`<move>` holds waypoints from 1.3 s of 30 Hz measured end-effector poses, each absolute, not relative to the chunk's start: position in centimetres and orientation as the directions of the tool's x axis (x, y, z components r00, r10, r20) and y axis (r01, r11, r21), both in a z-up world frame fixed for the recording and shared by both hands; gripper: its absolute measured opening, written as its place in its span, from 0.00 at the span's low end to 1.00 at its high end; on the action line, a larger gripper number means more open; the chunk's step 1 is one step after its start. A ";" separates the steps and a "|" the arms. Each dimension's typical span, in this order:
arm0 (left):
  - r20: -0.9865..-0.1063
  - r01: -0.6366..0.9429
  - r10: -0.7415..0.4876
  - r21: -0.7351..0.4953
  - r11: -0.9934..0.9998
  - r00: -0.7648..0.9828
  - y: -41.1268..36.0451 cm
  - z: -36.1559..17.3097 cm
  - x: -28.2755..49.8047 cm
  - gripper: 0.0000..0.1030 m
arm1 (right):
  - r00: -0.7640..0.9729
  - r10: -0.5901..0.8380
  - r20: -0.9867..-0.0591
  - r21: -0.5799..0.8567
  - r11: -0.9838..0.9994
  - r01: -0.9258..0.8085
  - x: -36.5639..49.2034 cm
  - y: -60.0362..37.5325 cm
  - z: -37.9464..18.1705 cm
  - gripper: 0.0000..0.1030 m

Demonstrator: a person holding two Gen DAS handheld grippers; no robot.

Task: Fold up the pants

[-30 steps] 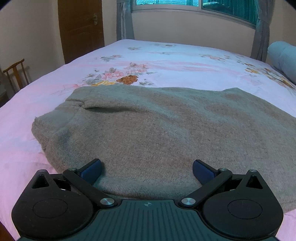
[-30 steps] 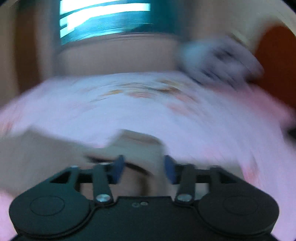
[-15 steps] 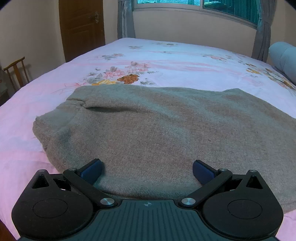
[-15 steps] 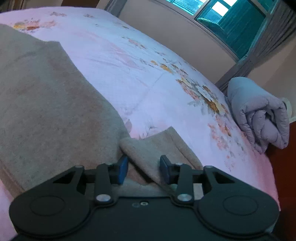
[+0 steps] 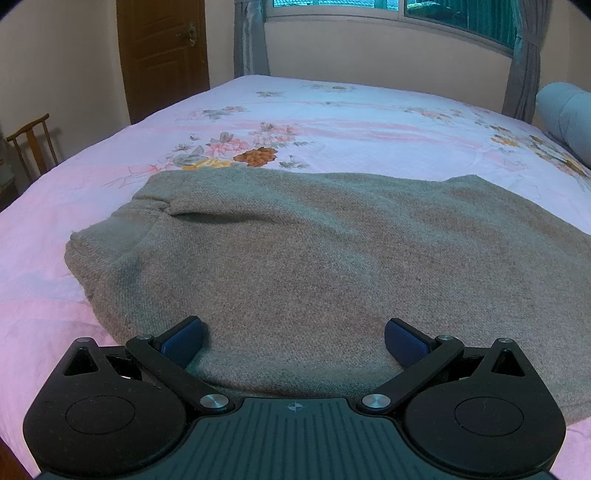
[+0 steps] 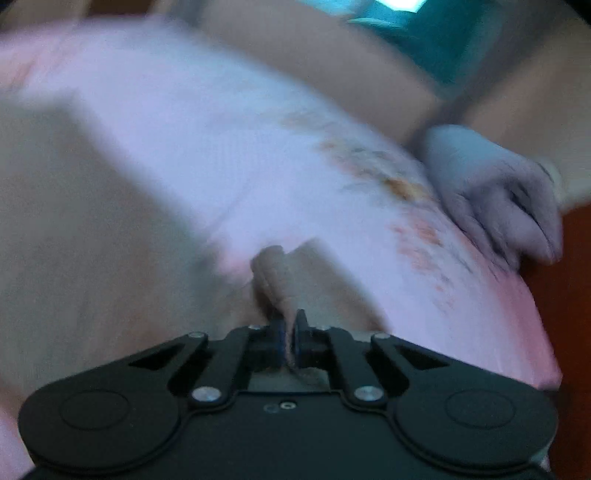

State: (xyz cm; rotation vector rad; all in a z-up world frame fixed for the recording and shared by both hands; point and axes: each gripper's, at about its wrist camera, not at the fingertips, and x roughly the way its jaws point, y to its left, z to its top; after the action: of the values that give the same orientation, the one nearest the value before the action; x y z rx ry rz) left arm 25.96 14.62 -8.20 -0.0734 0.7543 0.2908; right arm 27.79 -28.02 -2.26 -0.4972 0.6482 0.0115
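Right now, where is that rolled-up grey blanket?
The rolled grey blanket lies at the bed's right edge below the window in the right wrist view; the left view shows it far right.

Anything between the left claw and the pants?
Nothing visible. The open left claw sits at the near edge of the grey-brown knitted pants on the pink floral bedsheet, fabric between its blue pads. The right claw has already pinched a fold.
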 end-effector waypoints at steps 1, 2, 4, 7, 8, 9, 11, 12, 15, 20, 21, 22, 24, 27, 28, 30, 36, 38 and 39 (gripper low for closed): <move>-0.686 -0.283 0.232 0.039 0.958 0.690 14.6 -8.2 26.0 1.00 | 0.827 -0.138 -0.546 -0.367 0.926 -0.087 27.1 -29.8 -0.5 0.00; -0.688 -0.277 0.227 0.039 0.960 0.689 14.7 -8.1 26.1 1.00 | 0.844 -0.137 -0.518 -0.273 0.962 -0.012 26.3 -31.9 1.1 0.00; -0.691 -0.257 0.214 0.042 0.965 0.690 14.8 -8.1 26.2 1.00 | 0.870 -0.145 -0.471 -0.032 0.989 0.147 23.6 -37.6 3.6 0.00; -0.702 -0.212 0.179 0.041 0.976 0.689 15.3 -8.0 26.5 1.00 | 0.892 -0.141 -0.430 0.353 0.883 0.310 17.7 -46.9 3.4 0.00; -0.707 -0.199 0.169 0.040 0.979 0.687 15.5 -7.9 26.7 1.00 | 0.889 -0.149 -0.432 0.417 0.841 0.344 16.2 -49.0 2.4 0.00; -0.711 -0.187 0.160 0.040 0.981 0.685 15.6 -7.9 26.8 1.00 | 0.869 -0.150 -0.471 0.463 0.796 0.389 15.2 -51.2 0.9 0.00; -0.721 -0.164 0.142 0.039 0.986 0.678 15.7 -7.8 27.1 1.00 | 0.845 -0.126 -0.520 0.500 0.757 0.421 14.3 -53.4 -1.6 0.00; -0.728 -0.157 0.134 0.037 0.987 0.673 15.8 -7.7 27.3 1.00 | 0.827 -0.111 -0.552 0.497 0.753 0.432 14.2 -54.1 -2.8 0.00; -0.750 -0.127 0.110 0.035 0.991 0.652 16.2 -7.4 27.7 1.00 | 0.829 -0.086 -0.552 0.515 0.747 0.420 13.5 -54.4 -3.6 0.00; -0.780 -0.062 0.045 0.008 0.998 0.624 17.0 -7.0 27.9 1.00 | 0.865 -0.044 -0.500 0.595 0.708 0.381 13.6 -55.3 -2.9 0.00; -0.780 -0.053 0.035 0.003 0.999 0.625 17.2 -7.0 27.8 1.00 | 0.876 -0.037 -0.481 0.602 0.712 0.361 13.6 -55.1 -2.4 0.00; -0.779 -0.046 0.026 -0.004 0.999 0.626 17.3 -7.0 27.7 1.00 | 0.890 -0.032 -0.455 0.598 0.729 0.332 14.0 -55.1 -1.6 0.00; -0.775 -0.044 0.020 -0.010 0.999 0.631 17.4 -7.1 27.6 1.00 | 0.925 0.001 -0.381 0.609 0.752 0.250 14.3 -54.6 0.2 0.00; -0.774 -0.052 0.028 -0.006 0.999 0.633 17.2 -7.2 27.6 1.00 | 0.970 0.065 -0.236 0.616 0.781 0.098 14.2 -53.8 3.9 0.00; -0.773 -0.055 0.032 -0.004 0.998 0.633 17.1 -7.3 27.6 1.00 | 0.979 0.086 -0.183 0.602 0.797 0.042 14.0 -53.4 5.3 0.00; -0.771 -0.058 0.035 -0.003 0.998 0.636 17.0 -7.3 27.5 1.00 | 0.989 0.114 -0.094 0.620 0.784 -0.032 13.0 -53.7 6.3 0.00; -0.769 -0.057 0.031 -0.007 0.998 0.638 17.0 -7.3 27.4 1.00 | 0.840 0.072 -0.537 0.701 0.592 0.397 15.2 -59.3 -7.2 0.00; -0.773 -0.056 0.032 -0.005 0.998 0.634 17.0 -7.3 27.5 1.00 | 0.874 0.095 -0.477 0.776 0.513 0.368 14.1 -60.0 -9.4 0.00; -0.774 -0.056 0.032 -0.005 0.998 0.632 17.0 -7.3 27.5 1.00 | 0.883 0.093 -0.460 0.792 0.492 0.361 13.8 -60.1 -9.6 0.00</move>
State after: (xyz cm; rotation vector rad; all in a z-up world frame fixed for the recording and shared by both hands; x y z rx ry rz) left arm 27.54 17.02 -7.25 -0.0292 0.8852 0.0504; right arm 13.83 -60.13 -9.57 1.0546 0.4837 -0.1700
